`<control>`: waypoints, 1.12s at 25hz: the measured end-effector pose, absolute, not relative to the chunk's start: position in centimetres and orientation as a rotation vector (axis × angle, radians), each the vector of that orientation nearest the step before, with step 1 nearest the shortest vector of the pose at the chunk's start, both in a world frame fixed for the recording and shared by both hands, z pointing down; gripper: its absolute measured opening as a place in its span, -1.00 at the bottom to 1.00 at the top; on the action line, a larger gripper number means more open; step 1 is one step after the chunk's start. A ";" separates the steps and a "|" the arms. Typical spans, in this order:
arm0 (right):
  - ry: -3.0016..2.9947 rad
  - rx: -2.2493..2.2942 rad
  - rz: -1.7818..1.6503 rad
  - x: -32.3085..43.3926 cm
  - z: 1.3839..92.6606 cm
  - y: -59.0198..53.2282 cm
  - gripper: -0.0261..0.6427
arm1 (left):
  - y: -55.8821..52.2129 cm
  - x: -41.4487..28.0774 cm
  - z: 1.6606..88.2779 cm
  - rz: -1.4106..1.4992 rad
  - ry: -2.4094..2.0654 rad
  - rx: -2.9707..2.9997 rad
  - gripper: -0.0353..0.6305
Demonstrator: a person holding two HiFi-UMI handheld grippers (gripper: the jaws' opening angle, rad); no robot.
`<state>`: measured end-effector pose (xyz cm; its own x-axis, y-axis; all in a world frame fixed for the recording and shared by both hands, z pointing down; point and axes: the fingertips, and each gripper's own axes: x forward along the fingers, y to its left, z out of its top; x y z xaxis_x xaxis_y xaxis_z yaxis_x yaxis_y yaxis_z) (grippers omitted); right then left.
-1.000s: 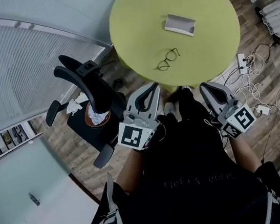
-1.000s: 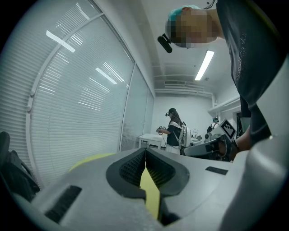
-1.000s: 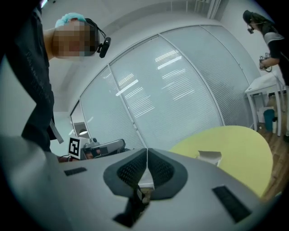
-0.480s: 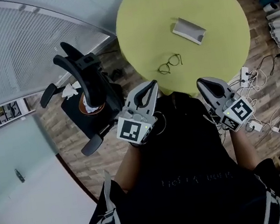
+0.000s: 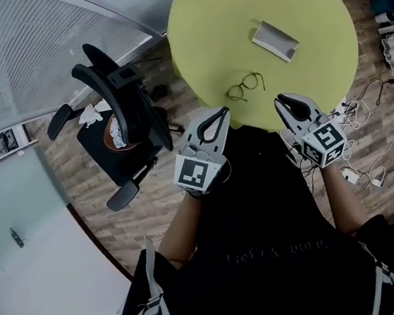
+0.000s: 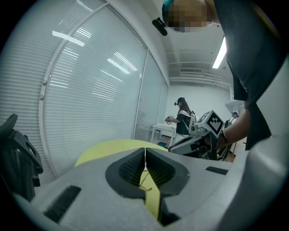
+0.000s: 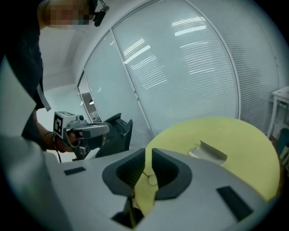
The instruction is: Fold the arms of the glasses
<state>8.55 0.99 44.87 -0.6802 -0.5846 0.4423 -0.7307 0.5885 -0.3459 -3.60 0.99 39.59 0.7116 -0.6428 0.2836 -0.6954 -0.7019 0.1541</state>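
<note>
Claws first: our left claw (image 5: 219, 115) is clenched, pads meeting w/ nothing btw them. Our right claw (image 5: 287, 100) is all but closed too, just a sliver of gap, also empty. Neither has hold of anything.

Glasses (image 5: 244, 86) lie by the near edge of the table (image 5: 221, 19), about mid-way along it. Arms look still spread, tho they're small in the head view. In each claw's own view the frame shows as thin wire straight ahead past the tips, so both are lined up on it.

Changed over the last sec: we've brought both claws in toward that near edge. Right claw moved most. A sec ago it hung short of the table; now its tips show at the edge, just right of the glasses. Left claw has crept up likewise, its tips at the edge just left of them. Glasses haven't budged: same spot vs the case (image 5: 274, 39), which sits further in, toward the far right.

For the task: approach only, no fold begun. We judge the claws must open before either can take an arm or steady the frame. It's thin wire and prob. skids easily on a smooth top.

Further out, a chair (image 5: 121, 105) stands off the table's left edge.
</note>
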 end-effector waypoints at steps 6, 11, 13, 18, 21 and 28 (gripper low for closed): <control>-2.415 1.047 0.838 7.9 50.1 0.4 -0.83 | 0.9 -2.5 41.9 0.343 -0.990 2.657 -0.84; -2.335 1.052 0.901 7.4 52.5 -0.6 -0.82 | 1.0 -1.7 43.2 0.334 -0.927 2.670 -0.83; -2.314 1.063 0.919 7.7 53.4 -1.0 -0.82 | 0.8 -1.7 43.6 0.321 -0.936 2.653 -0.83; -2.292 1.019 0.927 7.8 54.5 -1.3 -0.82 | 1.0 -1.4 45.8 0.373 -0.917 2.652 -0.83; -2.276 1.007 0.933 7.8 55.4 -1.3 -0.82 | 1.2 -1.4 46.2 0.386 -0.906 2.636 -0.83; -2.260 0.963 0.982 7.2 56.1 -1.5 -0.82 | 1.2 -1.5 46.7 0.381 -0.925 2.598 -0.83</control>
<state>7.21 -1.53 56.11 -0.6304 -0.4075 0.6606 -0.7611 0.4919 -0.4229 -1.48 1.17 46.74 0.7501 -0.5524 0.3638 -0.6483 -0.7229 0.2390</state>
